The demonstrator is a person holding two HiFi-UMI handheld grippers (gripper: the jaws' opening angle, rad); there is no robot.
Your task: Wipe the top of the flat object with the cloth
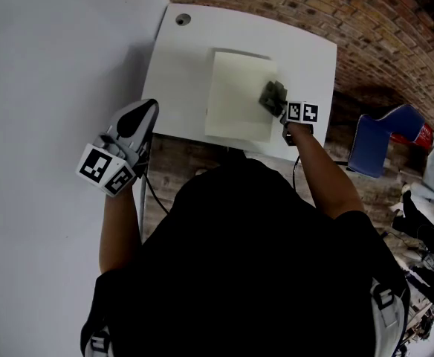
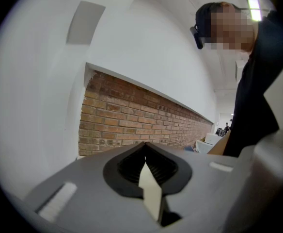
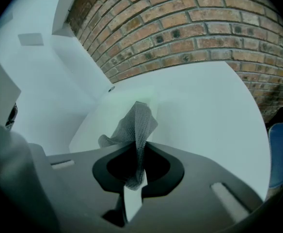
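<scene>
White table [image 1: 176, 88] by brick wall [image 1: 299, 6]. Flat board [image 1: 235, 99] on it, long axis pointing away from person. R gripper [image 1: 282, 110] clamps grey cloth [image 1: 273, 95] at board's right edge. L gripper [image 1: 139, 117] closed, empty, off table's left.

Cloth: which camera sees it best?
The right gripper view: the cloth sits close, pinched in the right tongs, weave clear. Head view: a small dark lump over the flat object. Left gripper view: none.

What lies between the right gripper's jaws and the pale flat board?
A grey mesh cloth, pinched by the right gripper; the right gripper view shows it.
</scene>
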